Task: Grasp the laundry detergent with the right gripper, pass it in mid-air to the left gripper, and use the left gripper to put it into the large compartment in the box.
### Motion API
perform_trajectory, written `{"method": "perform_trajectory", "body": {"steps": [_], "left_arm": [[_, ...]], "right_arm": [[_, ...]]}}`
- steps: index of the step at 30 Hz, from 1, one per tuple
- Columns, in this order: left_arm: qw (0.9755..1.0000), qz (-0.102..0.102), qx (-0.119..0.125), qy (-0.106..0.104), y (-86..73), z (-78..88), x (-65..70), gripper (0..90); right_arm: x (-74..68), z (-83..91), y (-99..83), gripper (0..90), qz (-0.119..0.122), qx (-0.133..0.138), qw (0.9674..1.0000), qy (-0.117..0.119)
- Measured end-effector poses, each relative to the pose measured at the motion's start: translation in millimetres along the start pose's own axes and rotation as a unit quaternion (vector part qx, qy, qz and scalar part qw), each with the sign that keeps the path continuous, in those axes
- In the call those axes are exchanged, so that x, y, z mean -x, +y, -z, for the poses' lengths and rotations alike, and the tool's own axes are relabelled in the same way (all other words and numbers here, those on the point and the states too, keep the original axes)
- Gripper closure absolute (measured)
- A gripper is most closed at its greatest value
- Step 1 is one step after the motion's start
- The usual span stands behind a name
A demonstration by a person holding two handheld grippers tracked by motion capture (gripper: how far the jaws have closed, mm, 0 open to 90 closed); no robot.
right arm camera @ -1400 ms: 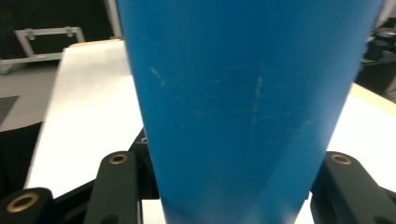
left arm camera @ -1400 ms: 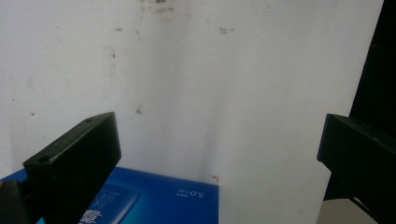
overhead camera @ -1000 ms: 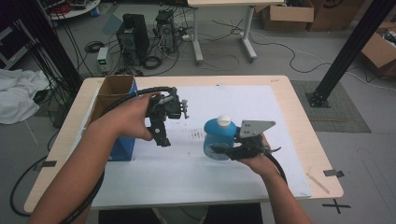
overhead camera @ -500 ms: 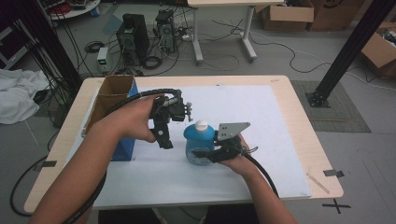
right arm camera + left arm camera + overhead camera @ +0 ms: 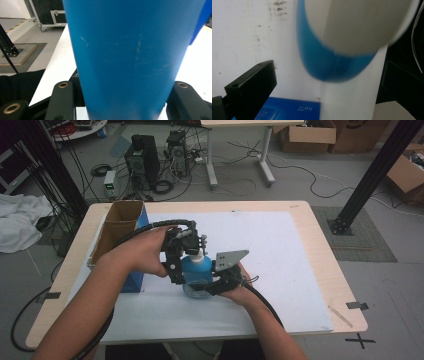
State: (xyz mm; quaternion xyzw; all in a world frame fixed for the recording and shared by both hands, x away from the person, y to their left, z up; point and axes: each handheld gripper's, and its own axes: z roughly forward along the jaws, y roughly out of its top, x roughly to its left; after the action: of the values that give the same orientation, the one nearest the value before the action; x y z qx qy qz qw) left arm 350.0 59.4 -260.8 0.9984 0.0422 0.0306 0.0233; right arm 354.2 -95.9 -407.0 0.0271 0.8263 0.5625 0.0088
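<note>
A blue bottle point(image 5: 197, 270) with a white cap stands upright near the middle of the white mat point(image 5: 290, 270). My right gripper point(image 5: 211, 286) is shut on its lower body from the right. In the right gripper view the blue bottle point(image 5: 125, 50) sits between both black jaws of the right gripper point(image 5: 123, 100). My left gripper point(image 5: 184, 265) hangs over the bottle's top, pointing down, one jaw along the bottle's left side. From the left gripper view, the blurred white cap point(image 5: 357, 25) and blue bottle point(image 5: 329, 67) lie between the spread jaws of the left gripper point(image 5: 325, 85); the left jaw stands apart from the bottle.
An open cardboard box point(image 5: 120, 220) with a blue side stands at the table's left, just beside my left hand; its blue face point(image 5: 287, 110) also appears under the left gripper. The wooden table edge point(image 5: 325, 250) runs to the right. Computer gear and cables lie on the floor behind.
My right hand has carried the blue bottle leftward across the mat until it sits under the left gripper. The left hand has stayed almost still.
</note>
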Motion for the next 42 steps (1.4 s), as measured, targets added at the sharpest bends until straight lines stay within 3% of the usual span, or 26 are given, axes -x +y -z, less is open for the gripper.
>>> {"method": "perform_trajectory", "body": {"steps": [7, 14, 24, 31, 35, 42], "left_arm": [[1.0, -0.002, -0.001, 0.001, -0.3, 2.9, 3.9, 0.1], [1.0, 0.0, -0.002, 0.001, -1.9, 1.4, 7.7, 0.1], [0.9999, -0.014, -0.005, 0.006, -2.3, 2.2, 10.6, 5.3], [0.9997, -0.022, -0.007, 0.001, -0.5, 3.9, 11.1, 15.8], [0.9996, -0.025, -0.007, 0.005, -0.3, 3.7, 11.6, 16.5], [0.9996, -0.027, -0.007, 0.003, -0.5, 5.9, 11.3, 25.2]], "right_arm": [[-3.0, -21.7, 11.5, 46.3, 0.007, 0.001, 0.9997, 0.022], [-3.6, -31.7, 18.3, 46.4, 0.016, 0.006, 0.9994, 0.032], [-4.9, -32.0, 22.9, 46.4, 0.015, 0.005, 0.9994, 0.032], [-5.2, -31.6, 22.8, 46.4, 0.013, 0.004, 0.9994, 0.031], [-4.9, -30.9, 23.0, 46.4, 0.013, 0.005, 0.9994, 0.03], [-4.0, -30.3, 23.2, 46.4, 0.012, 0.007, 0.9994, 0.031]]}}
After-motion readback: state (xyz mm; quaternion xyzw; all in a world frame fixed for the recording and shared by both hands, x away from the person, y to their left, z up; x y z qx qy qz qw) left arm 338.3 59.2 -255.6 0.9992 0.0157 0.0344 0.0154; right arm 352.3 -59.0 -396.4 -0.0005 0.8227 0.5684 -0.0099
